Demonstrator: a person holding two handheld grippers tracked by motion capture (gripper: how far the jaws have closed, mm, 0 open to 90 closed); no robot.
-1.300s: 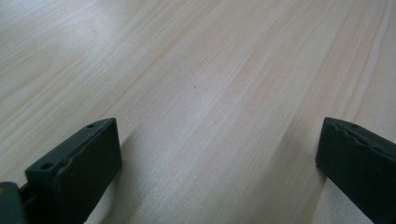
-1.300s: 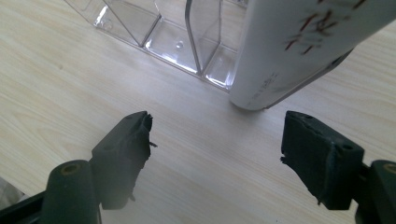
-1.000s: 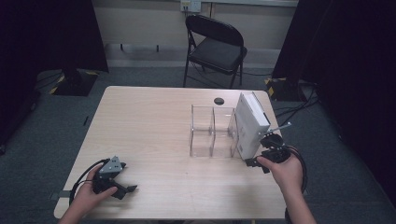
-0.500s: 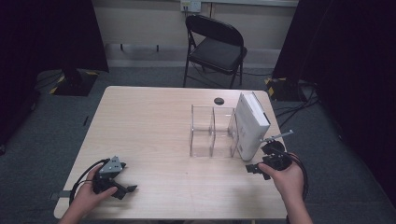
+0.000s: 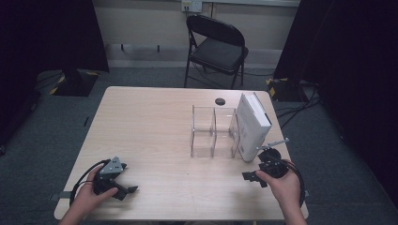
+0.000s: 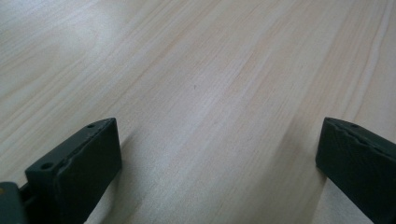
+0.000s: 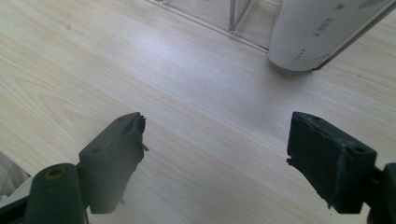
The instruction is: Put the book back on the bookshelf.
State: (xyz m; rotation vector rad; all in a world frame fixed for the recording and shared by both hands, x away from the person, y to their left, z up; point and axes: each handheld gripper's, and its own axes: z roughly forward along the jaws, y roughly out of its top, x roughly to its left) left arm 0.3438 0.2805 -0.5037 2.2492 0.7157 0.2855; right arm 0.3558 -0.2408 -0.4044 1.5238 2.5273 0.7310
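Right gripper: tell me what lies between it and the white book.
Only bare table separates the right gripper from the white book, as the right gripper view shows.

Black hand-held gripper (image 5: 123, 183), grey triangular plate, looped cable.

The table (image 5: 155, 126) has a pale wood-grain top, smooth with a soft sheen that catches the light. On it stands a clear plastic organizer (image 5: 213, 131), glossy and see-through, and against it a white book (image 5: 251, 124) with a smooth, faintly glossy cover and a matt paper edge. The right gripper (image 7: 215, 154) has matt black pads, rough and chipped at the edges; the left gripper (image 6: 217, 163) has the same dull dark finish. The folding chair (image 5: 217, 47) beyond has a dark metal frame and a dull padded seat.
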